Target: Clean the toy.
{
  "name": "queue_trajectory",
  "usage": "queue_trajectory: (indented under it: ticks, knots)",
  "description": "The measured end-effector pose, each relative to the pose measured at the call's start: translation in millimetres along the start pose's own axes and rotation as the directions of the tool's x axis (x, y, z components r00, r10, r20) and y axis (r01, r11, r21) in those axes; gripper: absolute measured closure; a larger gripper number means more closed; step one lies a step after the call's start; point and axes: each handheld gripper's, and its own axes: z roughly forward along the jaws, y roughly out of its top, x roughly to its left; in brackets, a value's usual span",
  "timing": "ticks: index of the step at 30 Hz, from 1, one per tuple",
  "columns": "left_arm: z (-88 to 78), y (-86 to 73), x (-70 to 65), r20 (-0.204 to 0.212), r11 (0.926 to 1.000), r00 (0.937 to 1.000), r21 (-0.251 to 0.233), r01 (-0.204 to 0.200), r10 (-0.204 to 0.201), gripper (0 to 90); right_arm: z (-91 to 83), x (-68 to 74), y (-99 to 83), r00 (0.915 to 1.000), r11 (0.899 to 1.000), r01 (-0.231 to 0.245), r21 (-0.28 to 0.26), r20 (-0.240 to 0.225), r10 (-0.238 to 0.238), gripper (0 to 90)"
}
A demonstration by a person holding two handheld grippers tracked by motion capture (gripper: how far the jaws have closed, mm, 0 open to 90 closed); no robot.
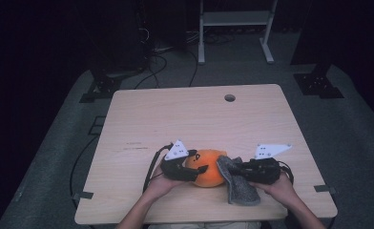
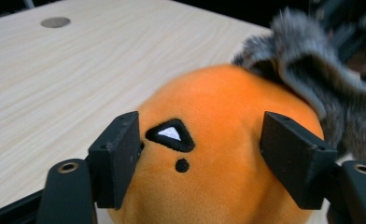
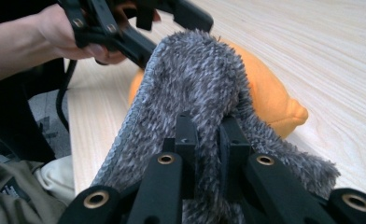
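Note:
An orange plush toy [image 1: 209, 175] with a stitched black face lies on the wooden table [image 1: 185, 119] near its front edge. My left gripper [image 1: 199, 171] reaches in from the left, and its jaws press both sides of the orange plush toy [image 2: 218, 112] around the face. A grey fuzzy cloth [image 1: 240, 188] is draped over the toy's right side and hangs down toward the table's front. My right gripper [image 3: 208, 140] is shut on that grey cloth [image 3: 190, 79], pinching a fold of it. Behind the cloth the orange toy [image 3: 274, 105] pokes out.
A round cable hole [image 1: 229, 98] sits near the table's far edge. Beyond the table a white frame [image 1: 235, 19] stands on the dark floor, with black stand feet [image 1: 99, 88] and cables [image 1: 156, 62]. The person's hand [image 3: 55, 32] holds the left gripper beside the cloth.

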Motion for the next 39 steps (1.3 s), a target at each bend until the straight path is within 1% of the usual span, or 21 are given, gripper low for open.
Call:
queue_trajectory:
  ticks: [2,3,4,5,7,9,10,11,12,13,17,20,22,23,24,26,29,31,34,36,39]
  knots:
    - [-0.1,-1.0,-3.1,0.015,0.9999,0.9999,0.010,-0.008,0.008,31.3,-2.7,0.6,4.7,1.0000,1.000,0.006,-0.028,0.008,-0.006,79.8]
    - [-1.5,-2.7,-9.9,0.073,0.9982,0.9962,0.030,-0.051,0.049,31.7,-3.0,0.2,7.3,0.9999,0.999,0.009,-0.038,0.013,-0.009,79.7]
    - [-3.4,-3.3,-15.7,0.102,0.9945,0.9904,0.039,-0.097,0.092,31.5,-2.4,-0.6,10.6,0.9998,0.999,0.009,-0.049,0.018,-0.008,79.7]
    - [-6.2,-2.7,-20.9,0.112,0.9887,0.9839,0.039,-0.145,0.139,30.1,-0.4,-1.1,13.0,0.9997,0.999,0.014,-0.053,0.022,-0.013,79.7]
    - [-10.3,1.6,-24.7,0.104,0.9841,0.9794,0.021,-0.176,0.173,23.3,6.9,0.4,14.1,0.9987,0.999,0.037,-0.013,0.036,-0.037,79.7]
    - [-10.0,5.3,-22.1,0.069,0.9886,0.9863,-0.003,-0.150,0.150,19.6,12.3,3.9,11.3,0.9986,0.999,0.048,0.008,0.020,-0.048,79.8]
    - [-7.3,6.0,-20.1,0.046,0.9897,0.9890,0.020,-0.142,0.141,17.9,12.4,5.8,10.4,0.9986,0.999,0.051,0.012,0.011,-0.051,79.9]
    - [-3.1,4.7,-18.4,0.044,0.9893,0.9901,0.054,-0.135,0.133,17.8,11.6,8.4,10.2,0.9984,0.998,0.057,0.012,0.006,-0.057,79.8]
    - [-3.1,4.7,-18.4,0.044,0.9893,0.9901,0.054,-0.135,0.133,18.1,11.6,8.4,10.2,0.9984,0.998,0.057,0.012,0.006,-0.057,79.8]
    - [3.5,-0.6,-17.9,0.061,0.9894,0.9918,0.086,-0.117,0.112,20.5,11.2,15.6,11.8,0.9967,0.997,0.081,0.017,0.001,-0.081,79.8]
    - [3.7,-1.8,-21.5,0.057,0.9813,0.9868,0.112,-0.157,0.151,26.4,20.2,21.3,17.9,0.9940,0.994,0.109,0.026,0.005,-0.109,79.8]
    - [2.5,-4.9,-21.1,0.059,0.9828,0.9876,0.106,-0.151,0.145,28.0,30.8,13.6,27.7,0.9956,0.996,0.093,0.002,0.012,-0.093,79.9]
    - [1.3,-7.9,-24.0,0.046,0.9799,0.9837,0.092,-0.177,0.174,28.2,35.8,-1.9,33.5,0.9973,0.998,0.063,-0.009,0.037,-0.063,80.0]
    - [1.3,-7.9,-24.0,0.046,0.9799,0.9837,0.092,-0.177,0.174,28.3,35.8,-1.9,33.5,0.9973,0.998,0.063,-0.009,0.037,-0.063,80.0]
    - [0.8,-8.4,-24.0,0.040,0.9818,0.9847,0.079,-0.173,0.170,28.3,34.0,-12.4,31.1,0.9971,0.999,0.042,0.007,0.064,-0.042,80.0]
    - [1.0,-9.1,-22.8,0.048,0.9834,0.9852,0.069,-0.167,0.164,28.0,28.7,-17.9,25.9,0.9970,1.000,0.021,0.010,0.074,-0.021,80.1]
    - [1.4,-9.3,-21.4,0.042,0.9861,0.9878,0.066,-0.152,0.150,26.5,17.0,-17.3,13.7,0.9966,1.000,0.006,0.026,0.082,-0.008,80.4]
    - [3.4,-8.2,-20.1,0.026,0.9908,0.9925,0.061,-0.121,0.120,25.2,9.8,-11.1,5.4,0.9962,0.999,0.018,0.046,0.085,-0.022,80.5]
    - [5.5,-6.3,-20.7,0.020,0.9908,0.9929,0.066,-0.118,0.117,23.9,5.2,-4.2,-0.7,0.9976,0.998,0.027,0.048,0.062,-0.030,80.5]
    - [7.9,-5.1,-22.3,0.016,0.9900,0.9924,0.069,-0.123,0.122,23.9,4.3,8.4,-0.7,0.9988,0.999,0.049,0.023,-0.009,-0.048,80.4]
    - [8.3,-6.1,-23.2,0.028,0.9886,0.9910,0.072,-0.132,0.131,27.0,8.8,16.5,5.5,0.9960,0.997,0.082,0.010,-0.037,-0.082,80.2]
